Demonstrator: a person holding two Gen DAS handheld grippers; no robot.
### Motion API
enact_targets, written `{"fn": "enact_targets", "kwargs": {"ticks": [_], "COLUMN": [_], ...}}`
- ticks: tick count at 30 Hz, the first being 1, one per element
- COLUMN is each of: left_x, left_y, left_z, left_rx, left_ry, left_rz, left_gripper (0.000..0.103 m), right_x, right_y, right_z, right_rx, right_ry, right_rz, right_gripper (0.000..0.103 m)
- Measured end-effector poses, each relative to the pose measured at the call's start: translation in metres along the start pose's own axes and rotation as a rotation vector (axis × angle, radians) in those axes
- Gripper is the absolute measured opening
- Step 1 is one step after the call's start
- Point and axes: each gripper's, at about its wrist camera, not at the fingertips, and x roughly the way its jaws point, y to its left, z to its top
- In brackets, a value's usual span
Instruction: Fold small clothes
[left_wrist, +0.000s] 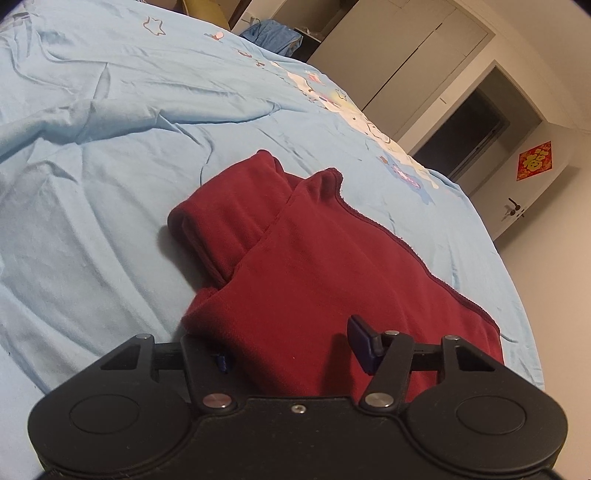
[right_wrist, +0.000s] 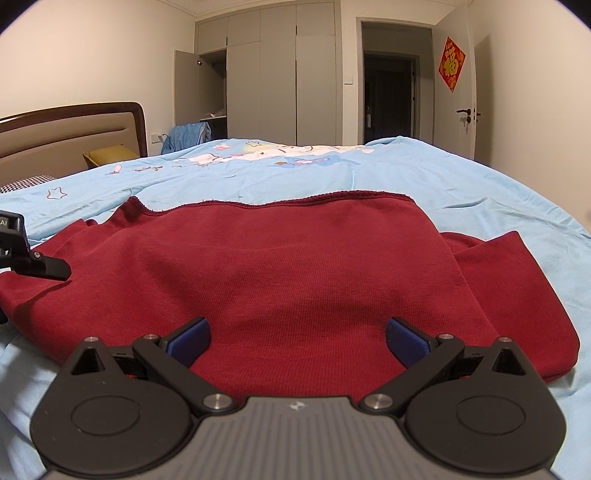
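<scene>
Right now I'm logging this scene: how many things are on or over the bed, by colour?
Red: 1, the sweater.
Light blue: 1, the bedsheet under it.
Black: 2, the left gripper and the right gripper, both open.
Total: 4.

Bedroom: bed (right_wrist: 461, 177) under pale blue cartoon-print sheet, brown padded headboard (right_wrist: 74, 129) at left. Grey built-in wardrobe (right_wrist: 280, 81), one door ajar; dark open doorway (right_wrist: 391, 81). White door (right_wrist: 454, 103) bearing red diamond decoration (right_wrist: 451, 63); cream walls.
</scene>
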Motion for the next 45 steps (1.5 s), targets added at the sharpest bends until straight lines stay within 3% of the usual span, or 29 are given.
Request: {"fn": "enact_targets", "kwargs": {"ticks": [11,19,25,29,37,45], "left_x": [-0.003,-0.007,-0.008,-0.008,-0.014,-0.02], "left_y": [-0.001,-0.001,0.0,-0.001,-0.031,-0.097], "left_z": [-0.003,-0.002,0.0,0.004,0.011,0.016], "left_rx": [0.004,0.004,0.015,0.034,0.216,0.517], "left_ry": [-0.012,-0.026,-0.039,-0.04,-0.084,-0.13], "left_rz": [0.024,0.044,0.033,0.021,-0.001,-0.06], "left_gripper": [0.054,0.037,0.019,0.014,0.011,0.01], "right_x": [0.0,0.003,0.005,0.005,-0.006,-0.035], "right_y": [0.0,0.001,0.0,-0.001,-0.012,-0.055], "right_z": [0.0,0.003,0.013,0.018,0.027,0.037], "right_rx": [0.001,0.003,0.002,-0.002,-0.005,0.046], "right_ry": [0.001,0.015,0.068,0.098,0.133,0.084], "right_rz": [0.001,0.003,0.005,0.012,-0.001,-0.058], "right_gripper": [0.103,0.103,0.103,0.103,0.103,0.103]}}
